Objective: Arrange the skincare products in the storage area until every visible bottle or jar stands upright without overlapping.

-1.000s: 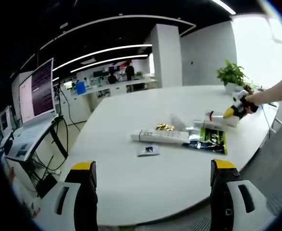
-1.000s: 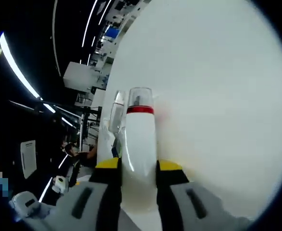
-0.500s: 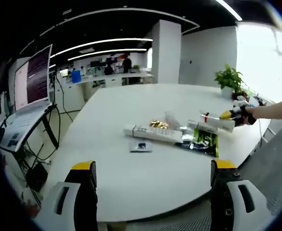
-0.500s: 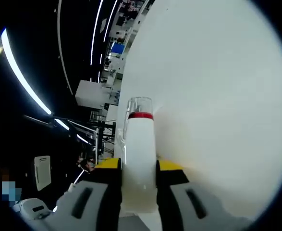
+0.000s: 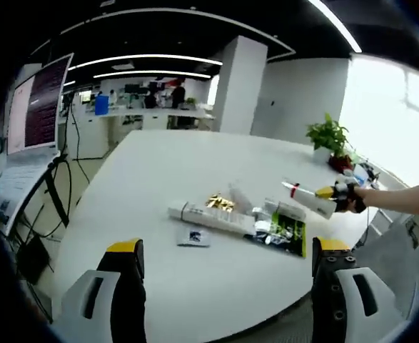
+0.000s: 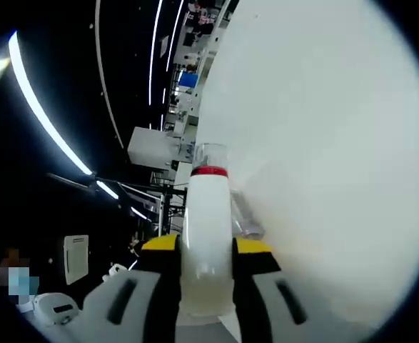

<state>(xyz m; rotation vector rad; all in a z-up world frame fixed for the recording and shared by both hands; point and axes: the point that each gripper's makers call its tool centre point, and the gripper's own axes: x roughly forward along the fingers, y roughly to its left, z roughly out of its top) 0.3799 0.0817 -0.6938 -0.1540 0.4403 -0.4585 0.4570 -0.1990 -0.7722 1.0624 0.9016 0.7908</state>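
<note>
- My left gripper [image 5: 223,286] hangs over the near edge of the white table [image 5: 180,171], jaws spread wide with nothing between them.
- Mid-table I see a long white box [image 5: 210,216] lying flat, with a small gold item [image 5: 221,203] just behind it.
- A small dark-printed sachet [image 5: 193,237] lies in front of the box, apart from it.
- A green and black packet [image 5: 280,234] lies flat to the right of the box.
- The right gripper [image 5: 335,197] comes in from the right, clamped on a white bottle [image 5: 307,199] with a red band, held tilted above the packet.
- A potted plant [image 5: 328,137] stands at the far right edge.
- A laptop [image 5: 23,136] sits off the table to the left.
</note>
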